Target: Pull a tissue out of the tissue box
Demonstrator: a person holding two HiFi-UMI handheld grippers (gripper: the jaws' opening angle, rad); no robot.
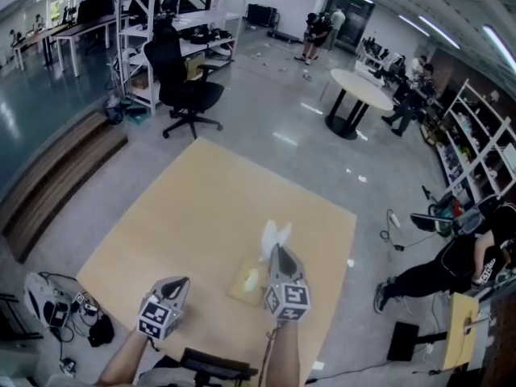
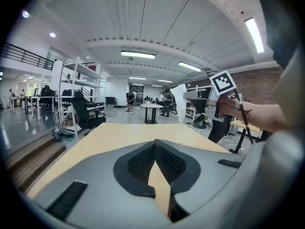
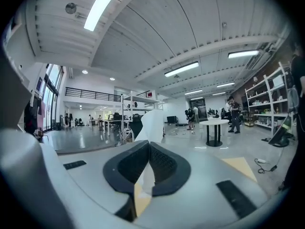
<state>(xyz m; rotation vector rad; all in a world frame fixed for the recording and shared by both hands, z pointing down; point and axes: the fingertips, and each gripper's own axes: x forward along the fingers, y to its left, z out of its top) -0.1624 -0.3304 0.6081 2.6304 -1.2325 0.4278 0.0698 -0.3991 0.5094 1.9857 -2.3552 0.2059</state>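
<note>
White tissue (image 3: 152,122) pinched in right gripper (image 3: 148,144) — above tissue box (image 1: 240,287).

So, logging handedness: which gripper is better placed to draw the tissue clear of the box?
Right. The right gripper is shut on the tissue above the box; the left gripper is shut and empty.

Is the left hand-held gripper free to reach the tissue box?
Probably yes: only bare table lies between the left hand-held gripper and the tissue box. The right hand-held gripper holds the tissue above.

No legible text or labels anywhere
</note>
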